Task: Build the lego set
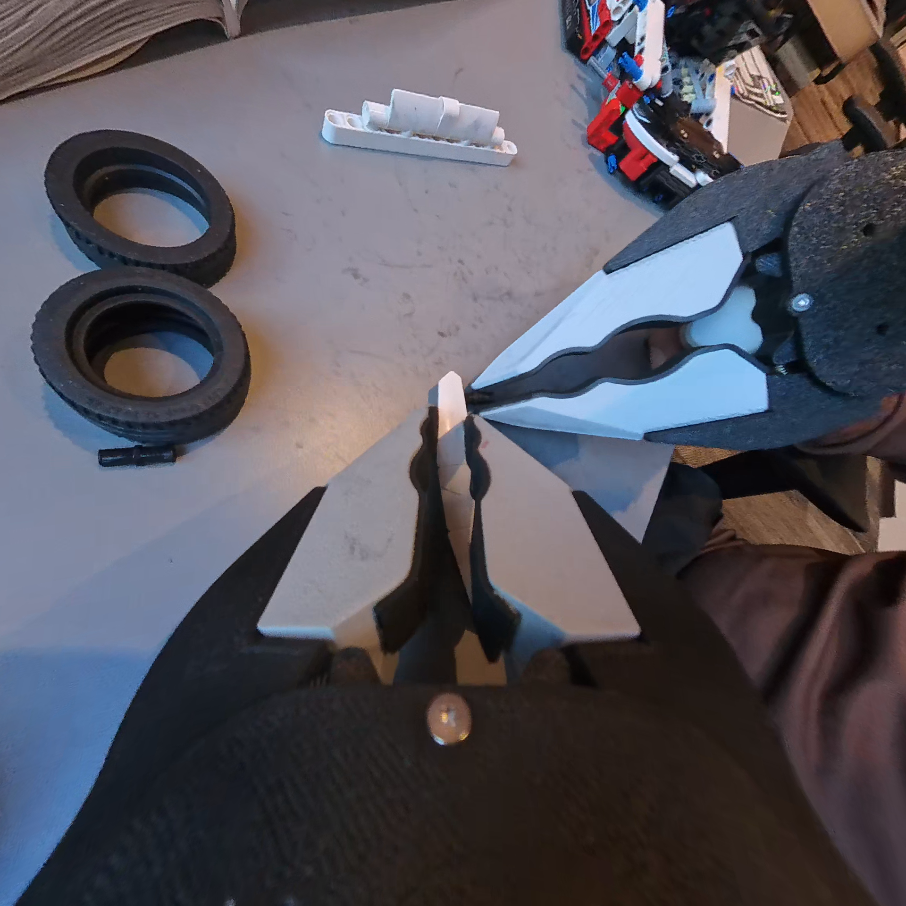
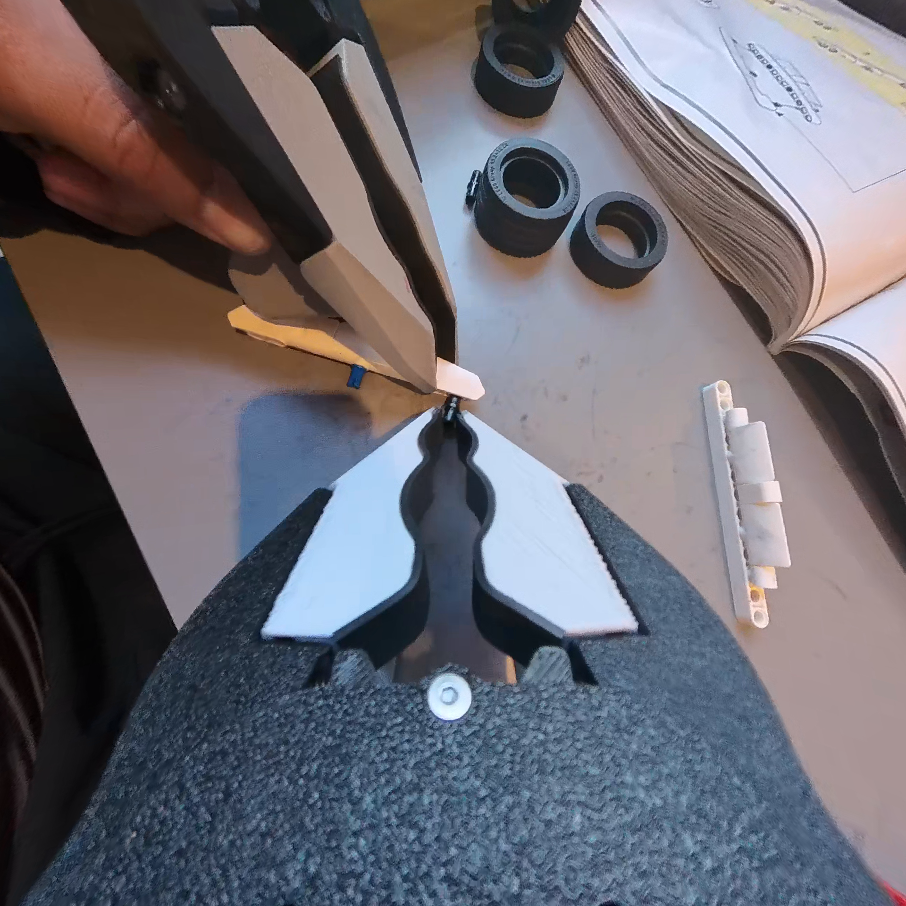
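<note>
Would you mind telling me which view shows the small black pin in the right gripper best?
The right wrist view: the black pin sticks out between the right gripper tips, meeting the white piece. The left wrist view shows it only as a dark nub.

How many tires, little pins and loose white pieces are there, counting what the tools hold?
Tires: 4, one cut off at the top edge.
Pins: 3, a loose black pin, a held black pin in the right tool, a blue pin.
White pieces: 2, a long white piece, a small white piece in the left tool.
Total: 9.
</note>
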The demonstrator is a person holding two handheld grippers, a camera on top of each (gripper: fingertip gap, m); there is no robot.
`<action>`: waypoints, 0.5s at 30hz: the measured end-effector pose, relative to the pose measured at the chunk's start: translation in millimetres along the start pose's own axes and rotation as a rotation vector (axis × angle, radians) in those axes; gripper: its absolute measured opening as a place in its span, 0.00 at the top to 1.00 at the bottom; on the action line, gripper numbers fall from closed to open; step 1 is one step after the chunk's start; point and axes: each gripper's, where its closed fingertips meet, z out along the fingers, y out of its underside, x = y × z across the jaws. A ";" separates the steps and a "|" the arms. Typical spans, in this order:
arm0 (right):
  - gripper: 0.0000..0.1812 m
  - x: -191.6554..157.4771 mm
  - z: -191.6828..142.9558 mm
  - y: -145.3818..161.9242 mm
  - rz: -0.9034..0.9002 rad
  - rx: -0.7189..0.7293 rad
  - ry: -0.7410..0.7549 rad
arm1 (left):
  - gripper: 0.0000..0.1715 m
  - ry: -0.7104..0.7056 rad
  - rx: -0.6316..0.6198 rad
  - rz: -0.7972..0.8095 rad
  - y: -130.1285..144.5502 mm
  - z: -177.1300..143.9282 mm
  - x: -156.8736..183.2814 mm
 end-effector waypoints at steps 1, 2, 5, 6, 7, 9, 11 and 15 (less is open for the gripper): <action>0.97 -0.1 -0.6 0.1 -0.001 0.004 -0.007 | 0.95 0.005 -0.003 0.002 0.1 0.2 0.4; 0.97 -0.4 -1.1 0.5 -0.008 0.007 -0.011 | 0.95 0.009 -0.007 0.008 0.4 0.2 0.8; 0.94 0.4 -3.1 1.8 -0.016 0.011 -0.012 | 0.95 0.025 -0.017 0.015 1.0 0.3 2.0; 0.93 1.3 -3.9 2.4 -0.014 0.010 -0.006 | 0.95 0.031 -0.018 0.013 1.0 0.4 2.3; 0.93 0.7 -4.7 2.8 -0.017 0.011 -0.008 | 0.95 0.035 -0.019 0.014 1.0 0.4 2.6; 0.93 -0.6 -6.3 4.0 -0.026 0.013 -0.015 | 0.95 0.033 -0.020 0.022 1.1 0.4 2.9; 0.94 -2.4 -7.3 5.0 -0.031 0.013 -0.027 | 0.95 0.032 -0.019 0.026 1.1 0.5 3.1; 0.92 -2.6 -10.4 7.2 -0.040 0.013 -0.032 | 0.95 0.054 -0.027 0.024 2.7 -0.9 4.9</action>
